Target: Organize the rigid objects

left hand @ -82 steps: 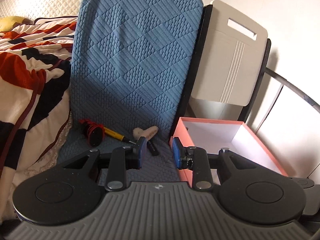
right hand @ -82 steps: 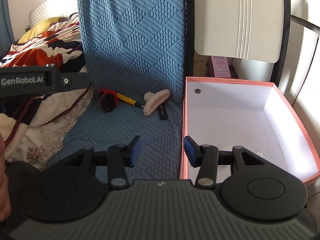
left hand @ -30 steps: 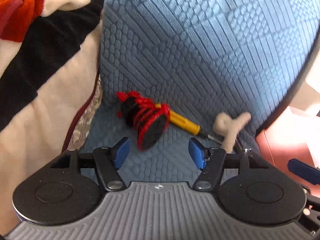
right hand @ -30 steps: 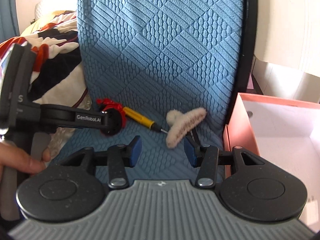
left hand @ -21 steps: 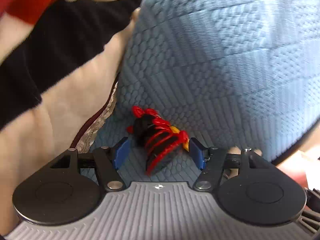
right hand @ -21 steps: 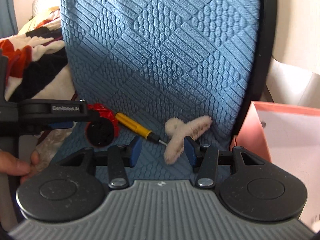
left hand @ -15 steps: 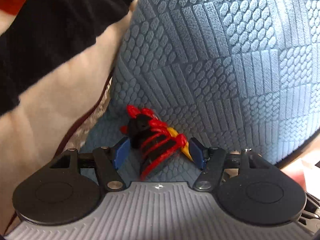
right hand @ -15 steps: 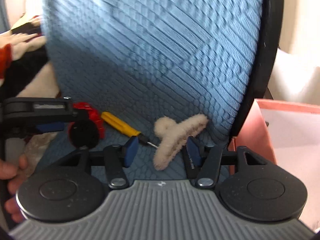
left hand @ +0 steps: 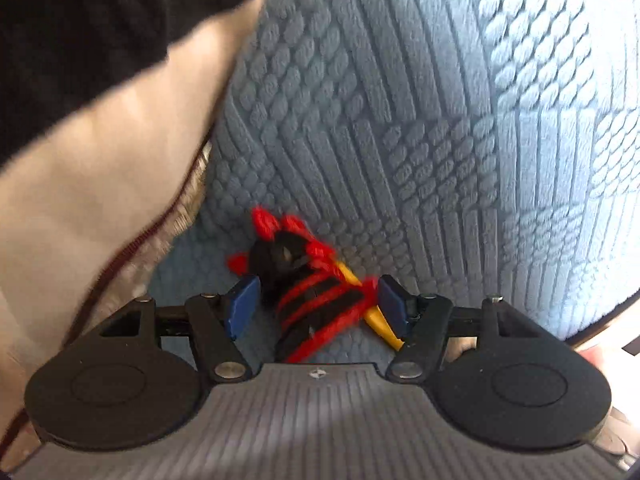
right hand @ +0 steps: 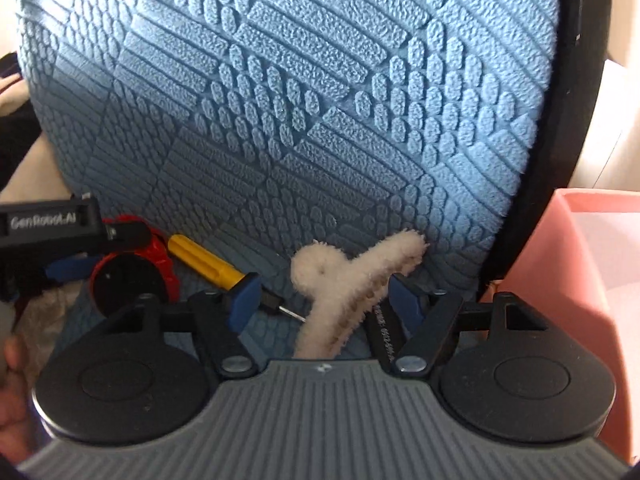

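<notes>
Fluffy cream hair claw [right hand: 352,284] lies on the blue quilted chair cover [right hand: 304,92], right in front of my right gripper [right hand: 320,300], whose blue pads [right hand: 244,300] have just been spreading; the claw sits between them, and I cannot tell whether the right pad touches its fur. A black strip with white print [right hand: 382,332] lies just beside the claw on its right. Left of the claw is a yellow-handled screwdriver [right hand: 208,262], its metal tip pointing toward the claw. Further left, my left gripper [left hand: 316,304] stands spread around a black spool wound with red yarn [left hand: 304,296], pads clear of it on both sides, the screwdriver's handle poking out behind the spool. A cream and black blanket [left hand: 100,120] rises on the far left, and a pink box [right hand: 580,264] stands at the right beyond the chair's black edge
</notes>
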### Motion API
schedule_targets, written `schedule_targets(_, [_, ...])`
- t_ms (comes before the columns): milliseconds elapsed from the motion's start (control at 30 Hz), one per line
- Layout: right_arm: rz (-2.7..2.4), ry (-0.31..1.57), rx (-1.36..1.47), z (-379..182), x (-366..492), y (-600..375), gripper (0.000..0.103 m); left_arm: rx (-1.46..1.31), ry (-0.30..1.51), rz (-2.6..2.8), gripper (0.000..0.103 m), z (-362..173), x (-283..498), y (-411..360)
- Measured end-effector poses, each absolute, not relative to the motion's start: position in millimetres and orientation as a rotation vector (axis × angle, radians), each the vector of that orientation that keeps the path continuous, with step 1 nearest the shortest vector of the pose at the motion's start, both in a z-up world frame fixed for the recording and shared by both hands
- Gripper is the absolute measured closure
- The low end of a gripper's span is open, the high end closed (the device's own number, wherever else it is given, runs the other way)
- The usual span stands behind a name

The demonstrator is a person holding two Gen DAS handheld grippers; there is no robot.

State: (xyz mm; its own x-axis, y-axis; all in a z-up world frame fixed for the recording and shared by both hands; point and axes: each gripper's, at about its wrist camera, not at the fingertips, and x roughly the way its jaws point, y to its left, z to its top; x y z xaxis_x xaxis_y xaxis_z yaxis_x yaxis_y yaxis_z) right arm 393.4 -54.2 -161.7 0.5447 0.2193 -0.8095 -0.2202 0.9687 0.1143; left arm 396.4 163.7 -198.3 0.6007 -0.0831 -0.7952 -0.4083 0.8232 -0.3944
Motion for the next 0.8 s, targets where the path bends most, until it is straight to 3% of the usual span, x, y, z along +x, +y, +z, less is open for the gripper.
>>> schedule_targets(100, [0.251,0.961,-0.015,-166,399,-56,0.042,-0.574,0.951,0.183,0.033,-206,399,158])
schedule_targets(267, [0.203,0.995,0.030,-170,408,-78,0.069,-0.588,0.963,0.168,0.034,-213,402,155])
schedule_targets(333, [0.217,0.997,0.038,-169,409,-83,0.078,-0.594,0.960,0.160,0.039,-215,402,156])
schedule_targets(467, [0.224,1.004,0.016,-164,407,-83,0.082,-0.556,0.967,0.142,0.042,-211,398,160])
schedule_targets(567, [0.219,1.013,0.054,-156,406,-88,0.094,-0.543,0.972,0.139,0.042,-213,399,157])
schedule_targets(767, [0.209,1.016,0.055,-152,402,-96,0.096,-0.546,0.990,0.132,0.046,-213,393,153])
schedule_targets(800, [0.205,1.022,0.067,-150,404,-102,0.096,-0.544,0.994,0.126,0.055,-211,392,151])
